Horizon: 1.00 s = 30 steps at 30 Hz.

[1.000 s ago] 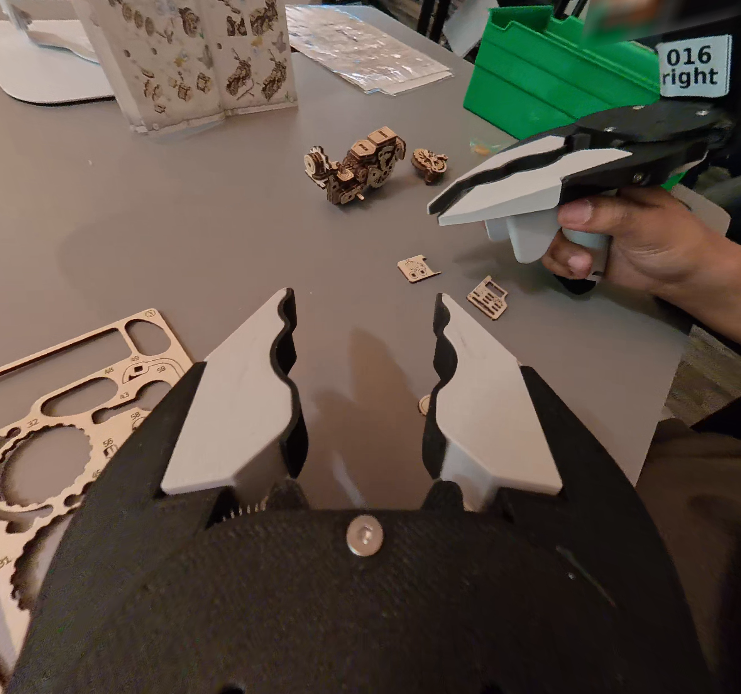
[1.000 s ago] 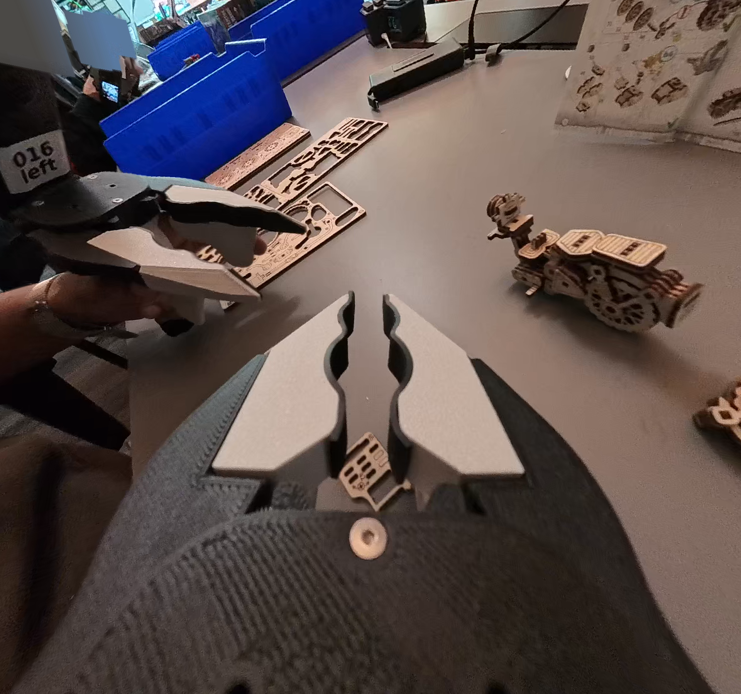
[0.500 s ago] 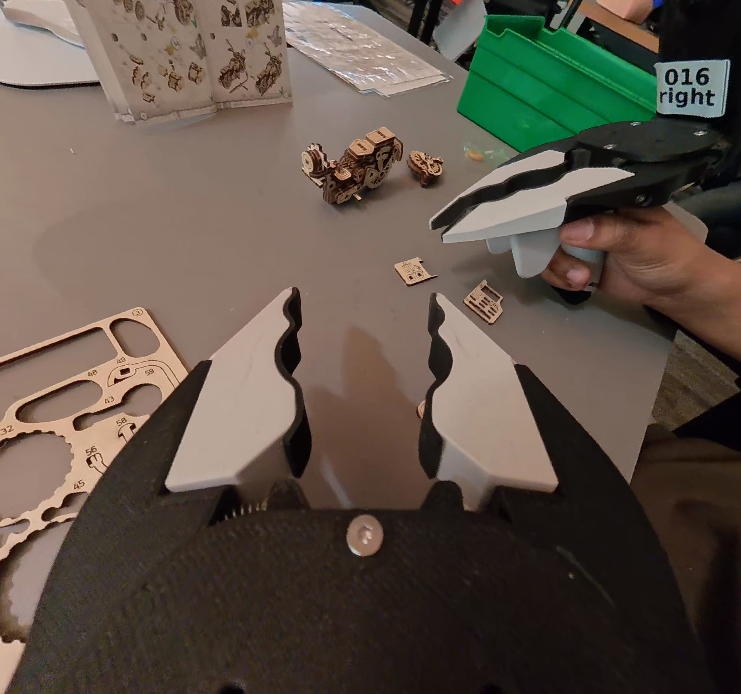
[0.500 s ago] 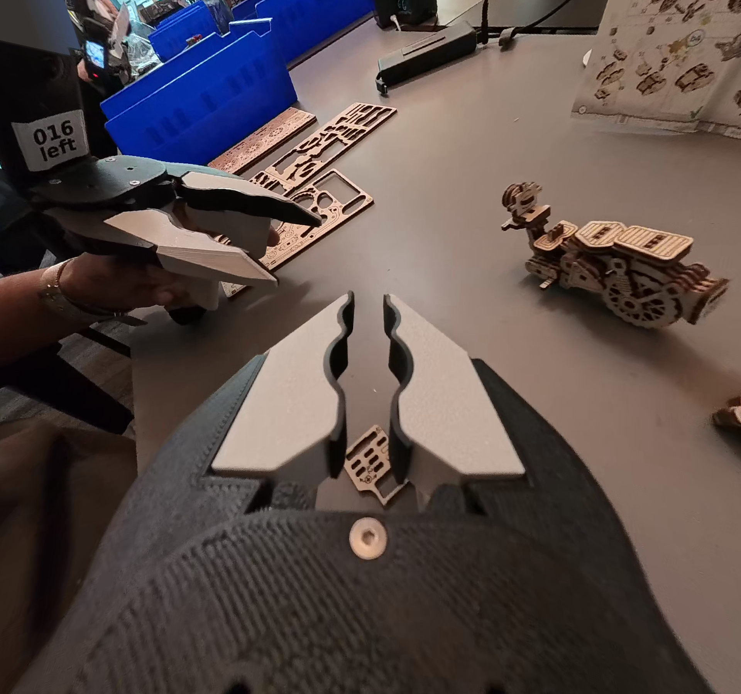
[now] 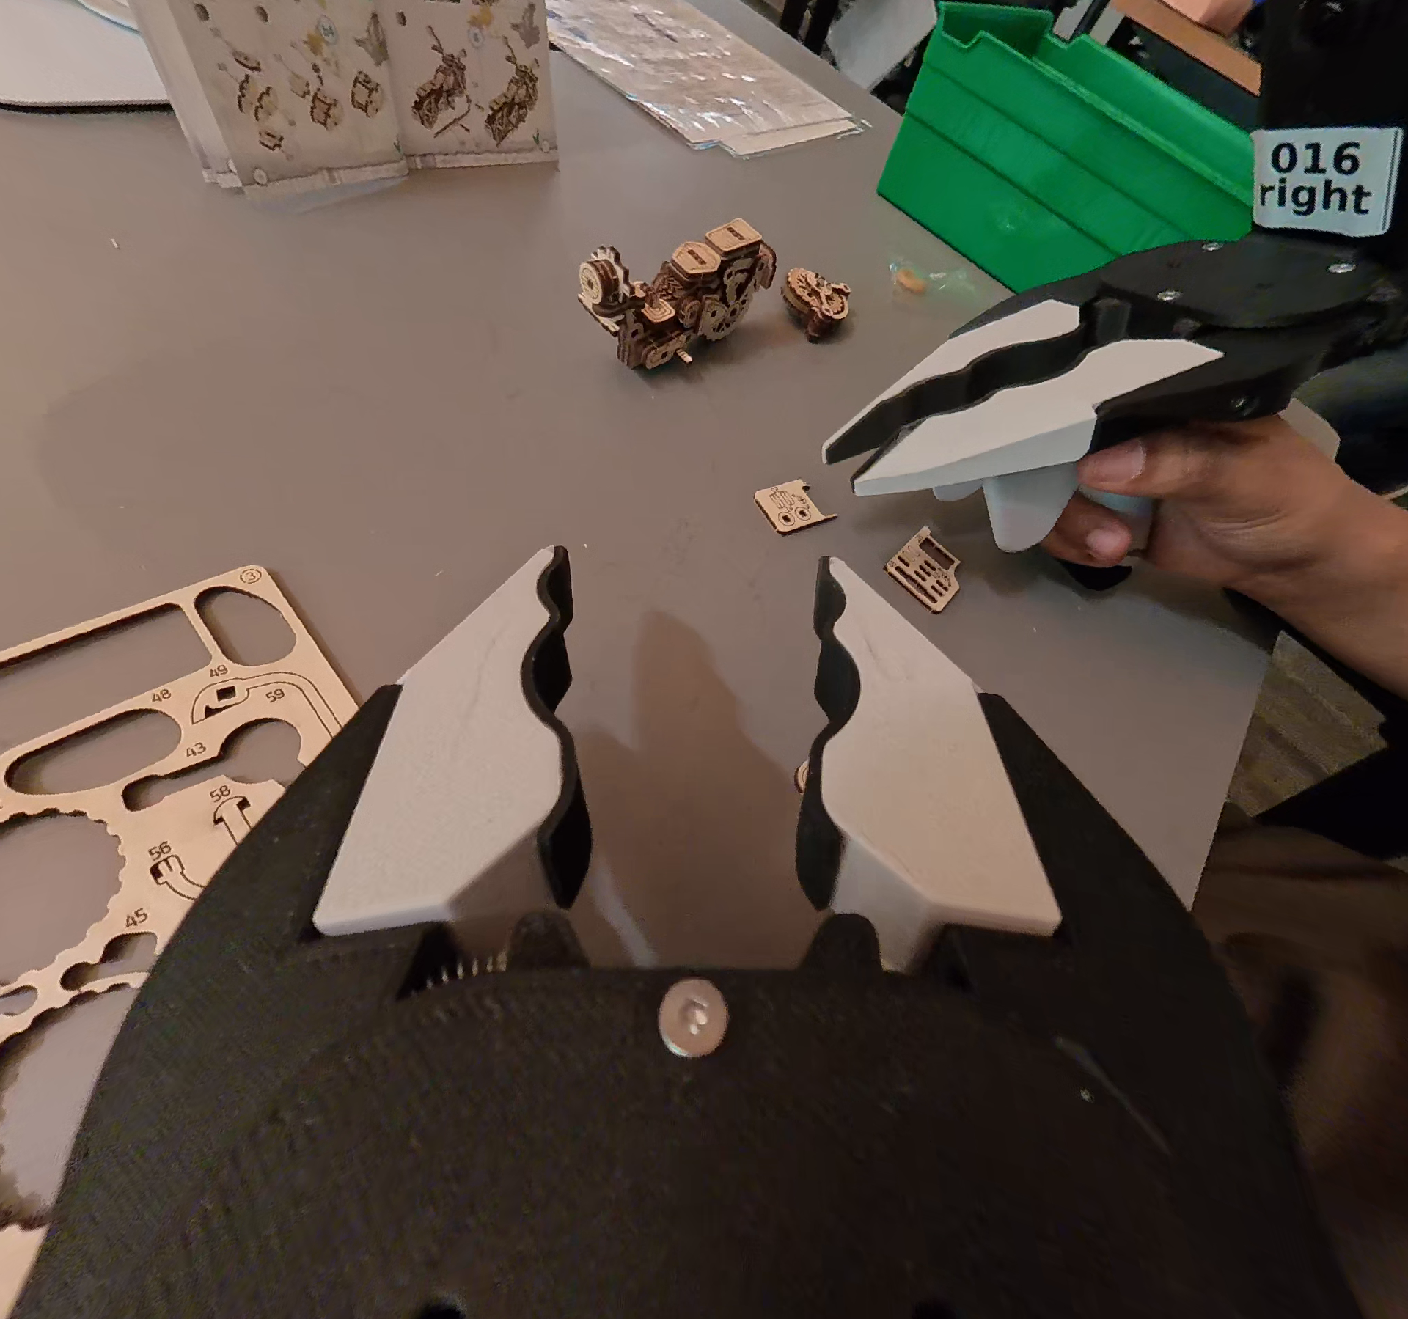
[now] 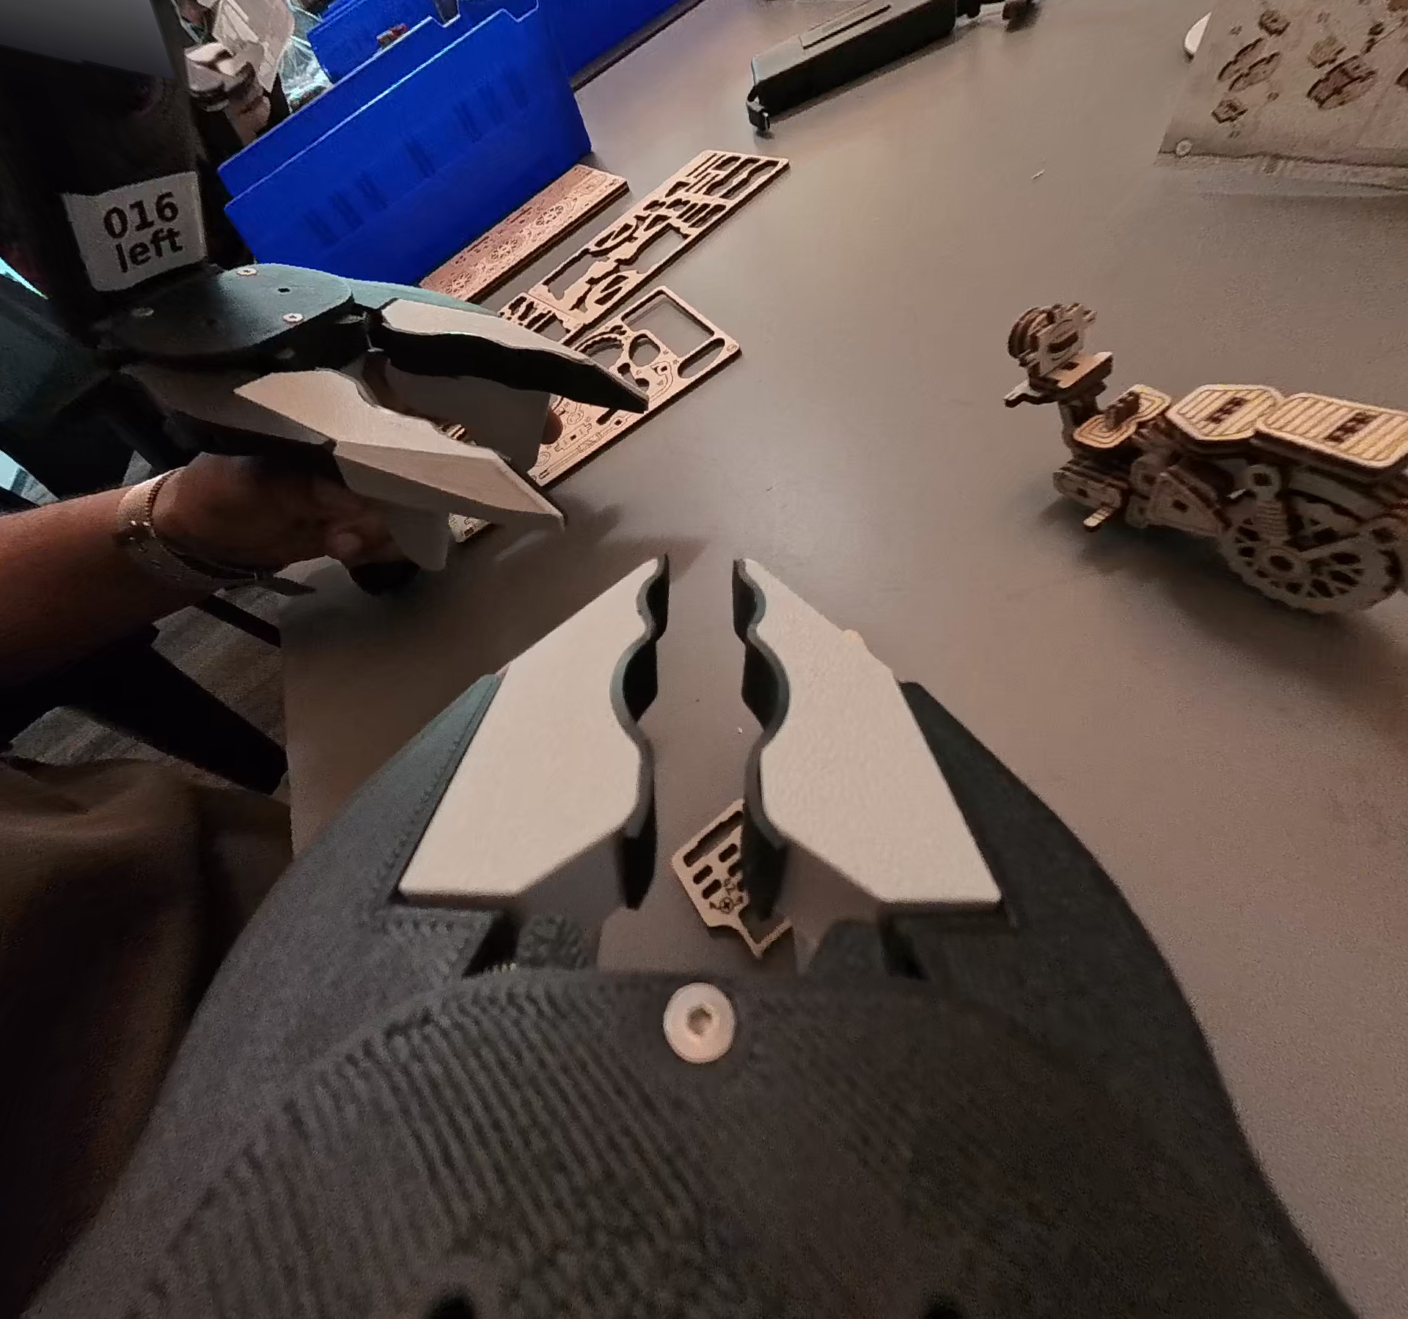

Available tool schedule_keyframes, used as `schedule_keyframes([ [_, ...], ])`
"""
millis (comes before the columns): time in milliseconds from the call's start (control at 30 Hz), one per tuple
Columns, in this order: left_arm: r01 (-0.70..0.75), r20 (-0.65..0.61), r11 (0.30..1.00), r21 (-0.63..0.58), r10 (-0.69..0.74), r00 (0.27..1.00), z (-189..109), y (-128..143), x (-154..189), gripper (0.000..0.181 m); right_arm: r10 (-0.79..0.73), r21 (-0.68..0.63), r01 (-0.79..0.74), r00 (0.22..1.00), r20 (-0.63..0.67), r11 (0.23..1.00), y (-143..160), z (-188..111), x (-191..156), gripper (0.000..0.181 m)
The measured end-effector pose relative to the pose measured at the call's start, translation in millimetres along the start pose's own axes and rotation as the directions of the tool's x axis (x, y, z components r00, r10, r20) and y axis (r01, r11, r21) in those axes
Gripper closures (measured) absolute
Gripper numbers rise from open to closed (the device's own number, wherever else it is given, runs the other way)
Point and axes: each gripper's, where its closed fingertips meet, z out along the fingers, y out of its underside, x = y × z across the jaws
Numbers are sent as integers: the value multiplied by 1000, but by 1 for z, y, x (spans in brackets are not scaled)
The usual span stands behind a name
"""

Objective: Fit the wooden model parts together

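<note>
A part-built wooden motorcycle model (image 5: 678, 296) stands mid-table, also in the right wrist view (image 6: 1234, 490). A small wooden sub-assembly (image 5: 815, 292) lies just right of it. Two flat wooden pieces lie nearer: one with round holes (image 5: 792, 509) and a slotted one (image 5: 922, 570). My left gripper (image 5: 692, 566) is open wide and empty above bare table. My right gripper (image 6: 701, 566) is open only a narrow gap and empty. It hovers over the slotted piece (image 6: 720, 871), which lies on the table under its fingers. Each gripper shows in the other's view: the right (image 5: 838, 460), the left (image 6: 598, 460).
Punched-out wooden sheets lie at the left (image 5: 152, 749) (image 6: 632, 315). An instruction booklet (image 5: 366, 41) stands at the back, with a plastic bag (image 5: 686, 71) beside it. There is a green bin (image 5: 1067, 155) at the right, and blue bins (image 6: 427, 140) and a black power brick (image 6: 853, 56) at the far side. The slotted piece (image 6: 720, 871) lies around 8 cm away from my right fingertips. My left wrist view (image 5: 931, 580) looks at it from another angle.
Both grippers have shifted slightly, keeping their openings. In the right wrist view the motorcycle model and slotted piece have slid to the right, and the left gripper looks nearer.
</note>
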Motion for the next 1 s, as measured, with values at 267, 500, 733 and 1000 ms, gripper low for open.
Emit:
schedule_keyframes([
  [267,16,-18,1000,-5,-16,1000,0,0,0,118,15,-15,-14,1000,26,1000,3,2,-5,165],
  [500,10,-7,999,-49,-11,1000,5,6,0,121,10,-38,-9,1000,26,999,6,4,-5,162],
  [733,62,22,990,-130,-60,998,13,16,-8,120,45,-43,-43,998,47,998,6,5,-3,158],
  [1000,137,8,980,-144,-137,991,15,19,-13,122,122,-1,-122,990,66,993,1,0,6,157],
])
